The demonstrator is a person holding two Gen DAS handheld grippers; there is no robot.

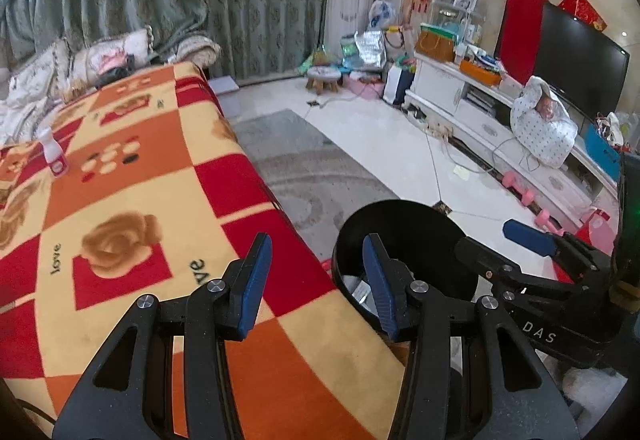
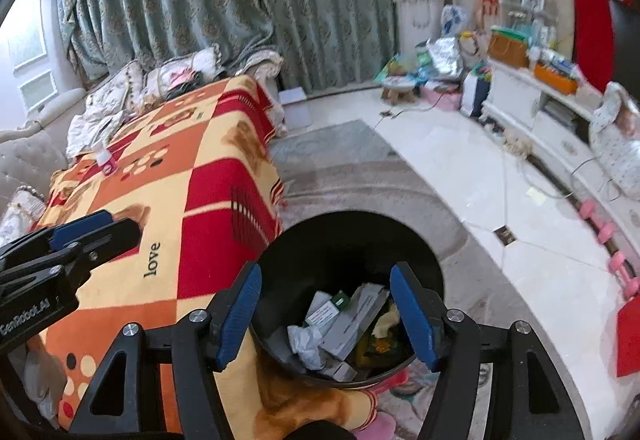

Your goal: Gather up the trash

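Note:
A black round bin (image 2: 340,240) stands on the floor against the edge of a table draped in a red, orange and cream blanket (image 1: 132,207). In the bin lie a grey-white box (image 2: 352,320), a crumpled white paper (image 2: 306,344) and other scraps. My right gripper (image 2: 326,272) hangs open over the bin's mouth with nothing between its fingers. My left gripper (image 1: 317,244) is open over the table's near edge, also with nothing in it, and the bin (image 1: 400,236) sits just right of it. A small white bottle with a pink label (image 1: 54,155) stands upright far back on the blanket.
A pale rug (image 1: 304,175) and white tiled floor spread beyond the bin. A white TV stand (image 1: 480,107) with a black TV (image 1: 580,59) runs along the right, with pink dumbbells (image 1: 520,187) at its foot. Pillows and bedding (image 1: 100,59) lie behind the table before green curtains. A small stool (image 1: 323,77) stands far back.

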